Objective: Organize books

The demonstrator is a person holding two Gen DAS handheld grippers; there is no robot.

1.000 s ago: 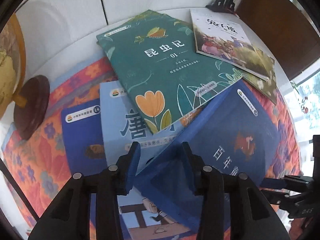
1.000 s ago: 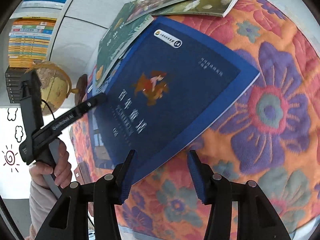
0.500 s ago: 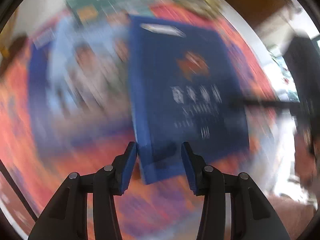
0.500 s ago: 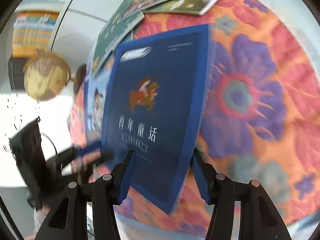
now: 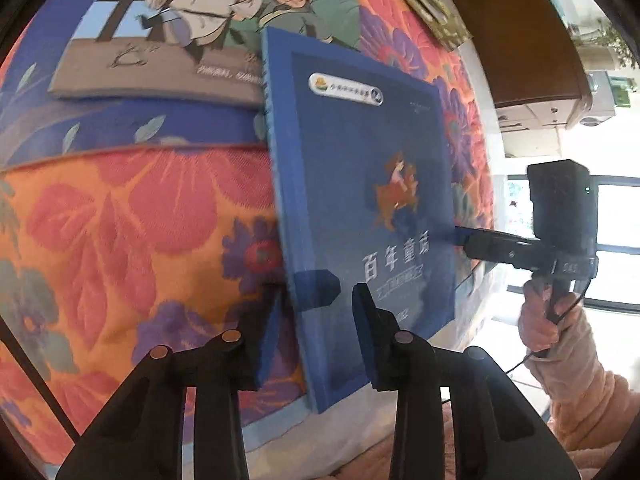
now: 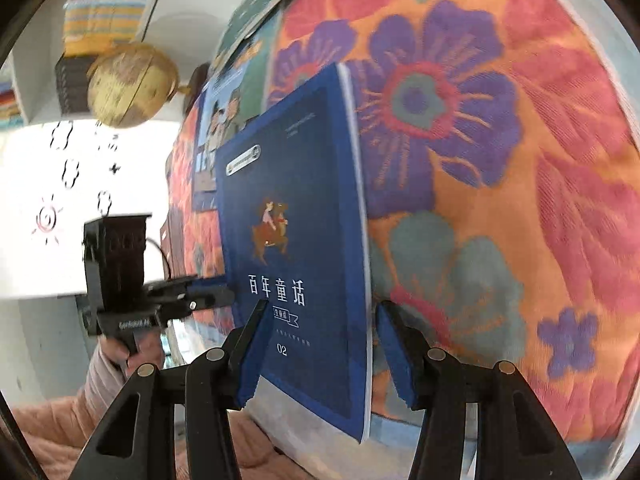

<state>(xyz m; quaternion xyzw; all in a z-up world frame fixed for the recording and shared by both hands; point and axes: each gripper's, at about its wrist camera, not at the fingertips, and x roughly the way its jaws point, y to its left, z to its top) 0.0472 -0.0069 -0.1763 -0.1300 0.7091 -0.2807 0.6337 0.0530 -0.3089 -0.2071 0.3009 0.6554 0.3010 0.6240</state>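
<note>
A dark blue book (image 5: 368,160) with white title characters stands tilted up off the floral cloth (image 5: 120,220), its lower corner past the table's front edge. My left gripper (image 5: 316,292) has that book's lower spine corner between its jaws, which are closing on it, one pad behind and one on the cover. In the right wrist view the left gripper (image 6: 212,294) meets the spine edge of the book (image 6: 300,200). My right gripper (image 6: 322,306) straddles the page edge, its jaws closing slightly, a sliver of cloth showing beside the right pad. The right gripper (image 5: 464,238) also shows in the left wrist view.
A light blue picture book (image 5: 192,20) lies flat behind the held one, with other books (image 5: 420,0) at the far rim. A globe (image 6: 128,84) and shelved books (image 6: 104,8) stand at the back left. Hands in pink sleeves (image 5: 560,360) hold both tools.
The dark blue book has come off the pile, swung toward the table's front edge and tipped up. Both grippers came forward with it, and the left jaws have narrowed.
</note>
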